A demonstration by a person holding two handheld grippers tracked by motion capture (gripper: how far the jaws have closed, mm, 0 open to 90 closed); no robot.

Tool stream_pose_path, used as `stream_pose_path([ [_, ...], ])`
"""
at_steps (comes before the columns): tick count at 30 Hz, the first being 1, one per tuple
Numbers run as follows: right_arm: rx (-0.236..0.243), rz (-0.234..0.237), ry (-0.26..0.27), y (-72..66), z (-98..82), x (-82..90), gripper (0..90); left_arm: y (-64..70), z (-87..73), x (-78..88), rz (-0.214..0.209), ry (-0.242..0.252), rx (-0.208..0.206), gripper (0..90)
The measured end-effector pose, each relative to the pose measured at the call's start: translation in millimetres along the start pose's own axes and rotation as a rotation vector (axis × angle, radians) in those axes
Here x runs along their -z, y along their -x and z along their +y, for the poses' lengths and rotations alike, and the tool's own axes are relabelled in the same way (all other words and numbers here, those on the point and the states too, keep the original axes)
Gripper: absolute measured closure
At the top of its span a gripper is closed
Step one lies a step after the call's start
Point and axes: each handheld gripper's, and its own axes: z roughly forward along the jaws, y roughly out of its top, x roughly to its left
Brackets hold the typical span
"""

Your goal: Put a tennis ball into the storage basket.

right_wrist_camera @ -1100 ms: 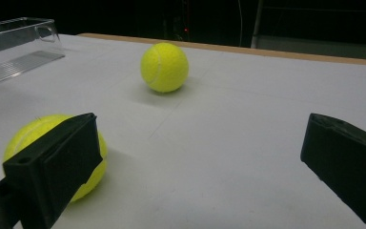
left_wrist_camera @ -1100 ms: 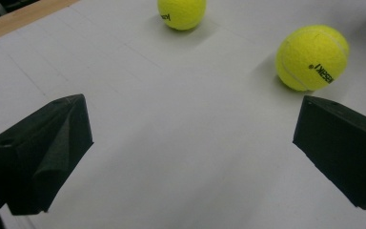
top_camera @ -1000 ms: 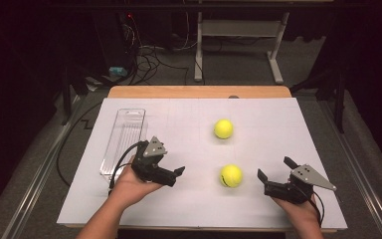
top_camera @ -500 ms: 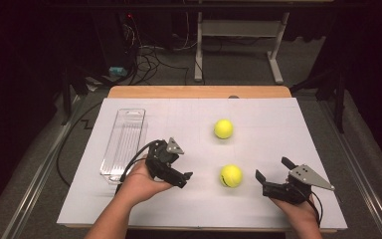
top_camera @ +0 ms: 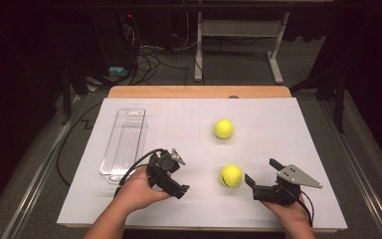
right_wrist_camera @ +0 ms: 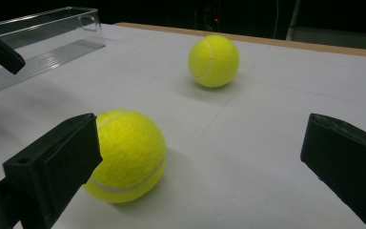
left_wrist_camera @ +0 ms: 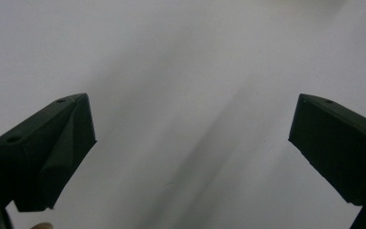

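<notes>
Fingers of the left gripper (top_camera: 179, 189) stand released with bare white bench (top_camera: 278, 129) between them, having just been closing a little; they tilt down just right of the clear plastic tray (top_camera: 124, 142). At the right gripper's (top_camera: 251, 185) ten o'clock lies the near tennis ball (top_camera: 231, 176), probably its target, its fingers released. Toward twelve o'clock sits the far tennis ball (top_camera: 223, 129), open room all round.
</notes>
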Motion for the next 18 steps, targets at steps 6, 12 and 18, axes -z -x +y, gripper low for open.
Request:
stream_pose_path([
  [6, 0.009, 0.053, -0.016, -9.3, 2.8, -7.1, 0.0, 0.6, -0.6, -2.9, 0.001, -0.023, -0.010, 2.9],
  [12, 0.027, 0.090, -0.043, -20.5, 9.4, -19.0, 0.0, 3.1, -0.1, -4.0, 0.003, -0.032, -0.023, 3.2],
  [18, 0.052, 0.102, -0.080, -29.3, 14.6, -33.4, 0.0, 5.5, 0.5, -5.3, 0.007, -0.040, -0.034, 3.6],
])
